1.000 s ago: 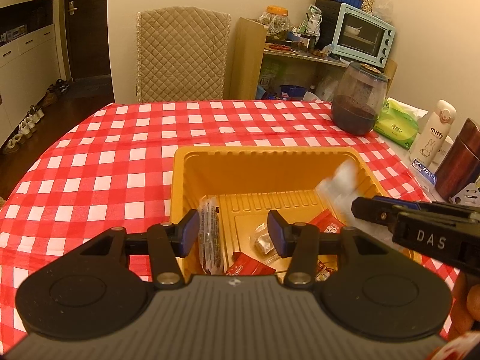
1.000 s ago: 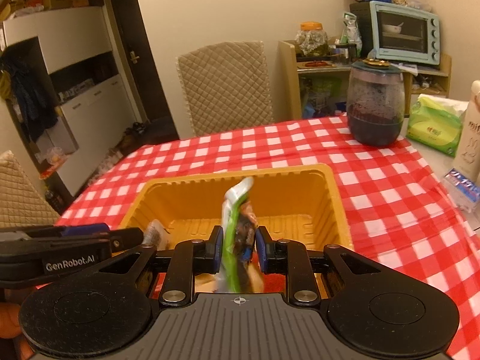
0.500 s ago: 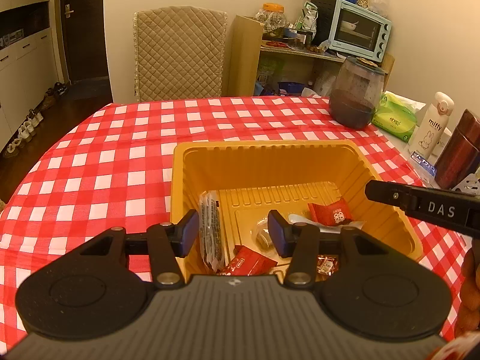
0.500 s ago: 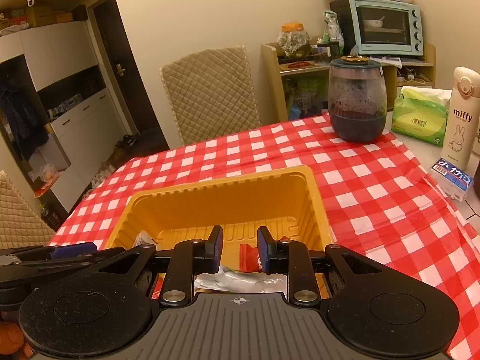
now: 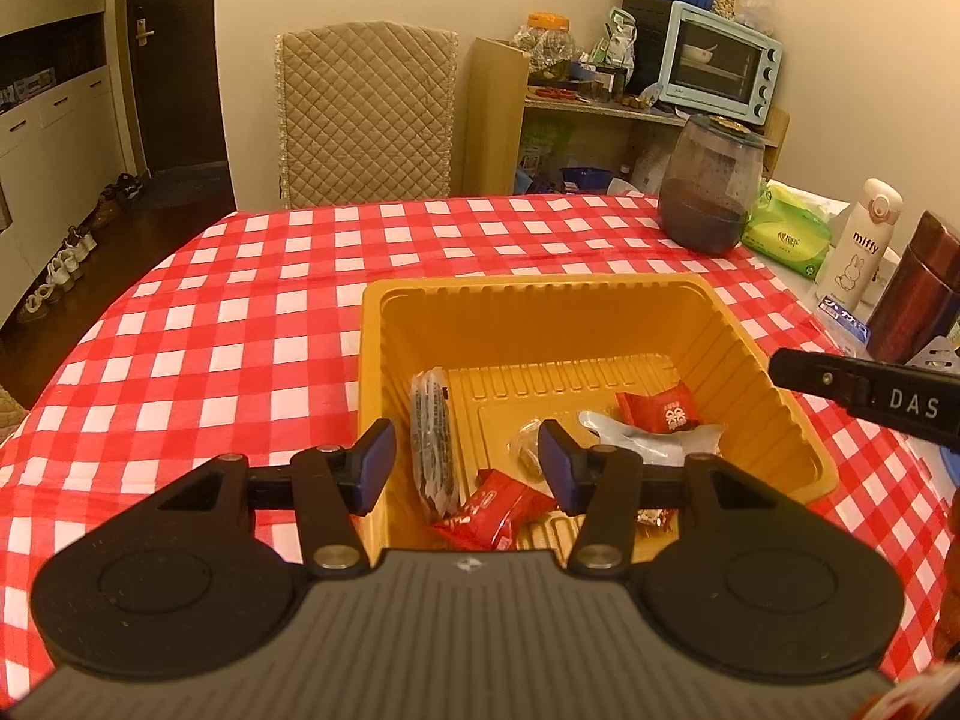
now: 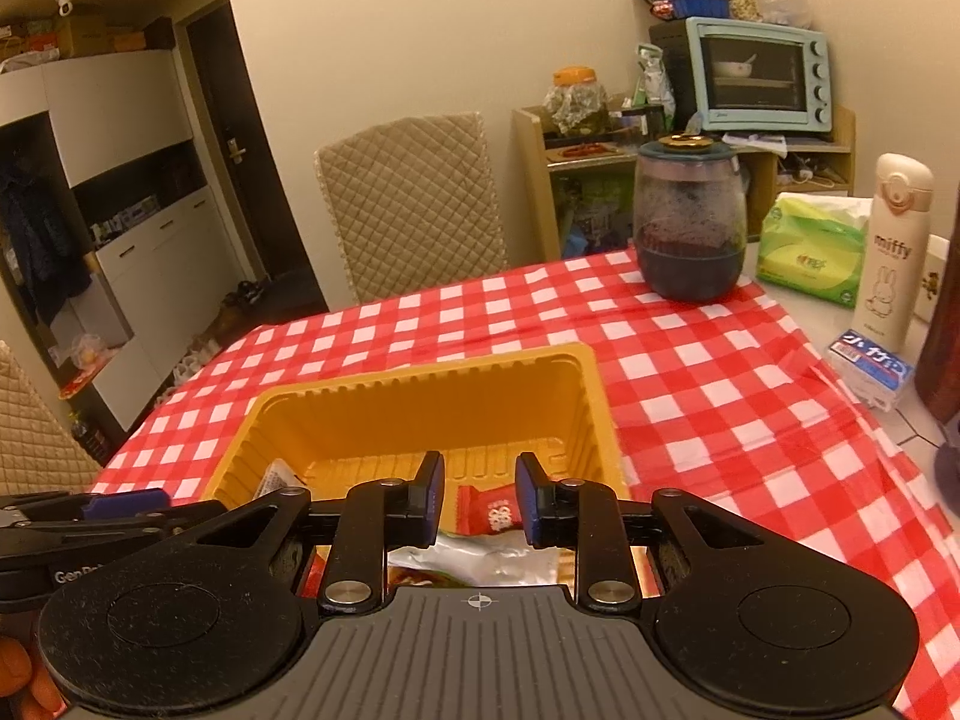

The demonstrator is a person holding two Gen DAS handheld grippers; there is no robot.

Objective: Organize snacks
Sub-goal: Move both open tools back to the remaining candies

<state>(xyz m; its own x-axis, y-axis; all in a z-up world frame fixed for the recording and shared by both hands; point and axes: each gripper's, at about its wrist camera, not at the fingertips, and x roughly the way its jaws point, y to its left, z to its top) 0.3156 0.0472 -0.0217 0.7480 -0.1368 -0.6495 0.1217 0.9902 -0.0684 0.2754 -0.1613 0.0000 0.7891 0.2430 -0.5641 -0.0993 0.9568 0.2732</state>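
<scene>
A yellow tray (image 5: 540, 312) stands on the red checked tablecloth and holds several snacks: a clear packet of dark sticks (image 5: 433, 444), two red packets (image 5: 660, 411) (image 5: 498, 507) and a silvery green-edged packet (image 5: 648, 444). My left gripper (image 5: 467, 468) hovers over the tray's near left part, jaws opening, nothing between them. My right gripper (image 6: 480, 498) hangs over the tray's (image 6: 420, 372) near edge, jaws opening and empty. The silvery packet (image 6: 480, 564) lies under it and a red packet (image 6: 486, 510) shows beyond. One finger of the right gripper (image 5: 864, 396) pokes in from the right.
A dark jar (image 5: 711, 186), a green tissue pack (image 5: 786, 234), a white bottle (image 5: 861, 240) and a dark red flask (image 5: 918, 288) stand at the table's far right. A small blue-and-white box (image 6: 870, 369) lies there too. A quilted chair (image 5: 366, 114) stands behind the table.
The right gripper let go of the green-edged packet, which dropped flat into the tray. That gripper then drew back to the right. The left gripper stayed put.
</scene>
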